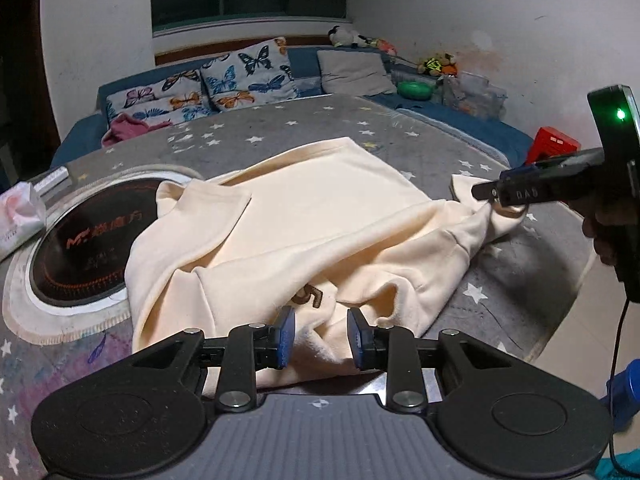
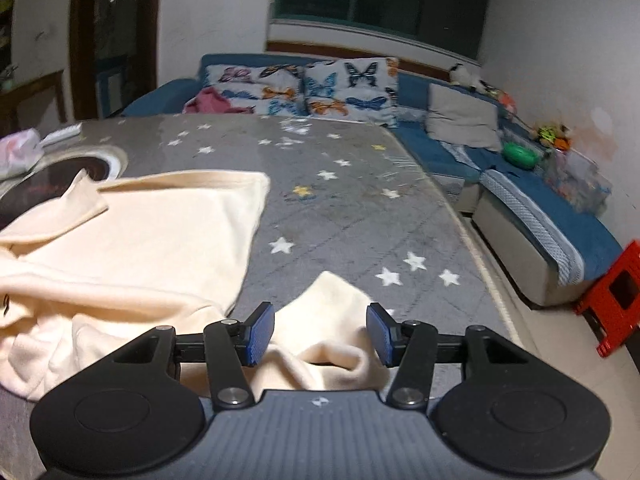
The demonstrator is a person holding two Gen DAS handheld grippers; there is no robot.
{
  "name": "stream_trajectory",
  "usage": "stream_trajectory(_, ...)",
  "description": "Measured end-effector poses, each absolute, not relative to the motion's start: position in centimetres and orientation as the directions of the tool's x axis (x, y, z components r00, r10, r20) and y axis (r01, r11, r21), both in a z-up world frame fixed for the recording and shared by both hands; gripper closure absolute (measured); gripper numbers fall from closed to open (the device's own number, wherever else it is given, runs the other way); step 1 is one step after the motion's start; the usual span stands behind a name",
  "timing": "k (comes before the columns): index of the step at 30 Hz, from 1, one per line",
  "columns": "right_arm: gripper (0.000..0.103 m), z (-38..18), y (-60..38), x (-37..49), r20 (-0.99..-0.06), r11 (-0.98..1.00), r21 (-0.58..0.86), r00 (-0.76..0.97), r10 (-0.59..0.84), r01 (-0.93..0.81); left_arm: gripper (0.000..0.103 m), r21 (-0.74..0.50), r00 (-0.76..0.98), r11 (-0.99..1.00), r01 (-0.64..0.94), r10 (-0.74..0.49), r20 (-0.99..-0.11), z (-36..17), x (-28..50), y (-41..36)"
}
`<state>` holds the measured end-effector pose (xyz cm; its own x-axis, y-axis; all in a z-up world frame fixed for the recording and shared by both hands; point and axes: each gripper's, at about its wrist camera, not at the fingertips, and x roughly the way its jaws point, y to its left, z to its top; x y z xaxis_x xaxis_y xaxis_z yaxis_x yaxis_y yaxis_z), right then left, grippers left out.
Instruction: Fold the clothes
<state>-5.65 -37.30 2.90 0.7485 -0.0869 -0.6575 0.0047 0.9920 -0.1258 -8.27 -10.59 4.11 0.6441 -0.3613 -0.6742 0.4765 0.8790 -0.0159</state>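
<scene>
A cream sweatshirt (image 1: 304, 232) lies rumpled on the star-patterned grey table cover (image 1: 400, 136), partly over the round black cooktop (image 1: 80, 248), with the left gripper (image 1: 321, 338) spread wide at its near hem and the right gripper (image 2: 320, 334) parted around its sleeve (image 2: 328, 320).
</scene>
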Motion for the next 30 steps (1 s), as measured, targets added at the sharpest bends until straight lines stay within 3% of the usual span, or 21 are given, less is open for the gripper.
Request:
stream_trajectory(1, 0.055, 2.7, -37.2, -5.5, -0.666, 0.992, -0.129, 0.742, -0.083, -0.004, 0.085, -0.015, 0.640, 0.879, 0.476, -0.358, -0.680, 3.9, -8.2, -10.5)
stream_trajectory(6, 0.058, 1.7, -36.9, -6.1, -0.695, 0.990, -0.134, 0.716, -0.070, -0.034, 0.092, -0.017, 0.622, 0.878, 0.479, -0.353, -0.699, 3.4, -8.5, -10.4)
stream_trajectory(12, 0.058, 3.5, -36.0, -7.3, -0.659, 0.988, -0.136, 0.751, -0.040, -0.067, 0.095, -0.018, 0.626, 0.881, 0.474, -0.351, -0.696, 3.6, -9.1, -10.3)
stream_trajectory(18, 0.059, 6.2, -32.8, -9.0, -0.625, 0.967, -0.084, 0.768, 0.136, -0.240, 0.095, -0.041, 0.641, 0.886, 0.462, -0.365, -0.675, 4.5, -10.1, -9.6)
stream_trajectory(27, 0.071, 5.9, -28.0, -11.5, -0.687, 0.867, 0.024, 0.621, 0.376, -0.498, 0.096, -0.079, 0.613, 0.871, 0.485, -0.403, -0.680, 4.4, -12.1, -8.8)
stream_trajectory(30, 0.074, 5.2, -26.7, -11.9, -0.700, 0.846, 0.032, 0.592, 0.399, -0.532, 0.096, -0.085, 0.606, 0.867, 0.490, -0.409, -0.682, 4.2, -12.3, -8.9)
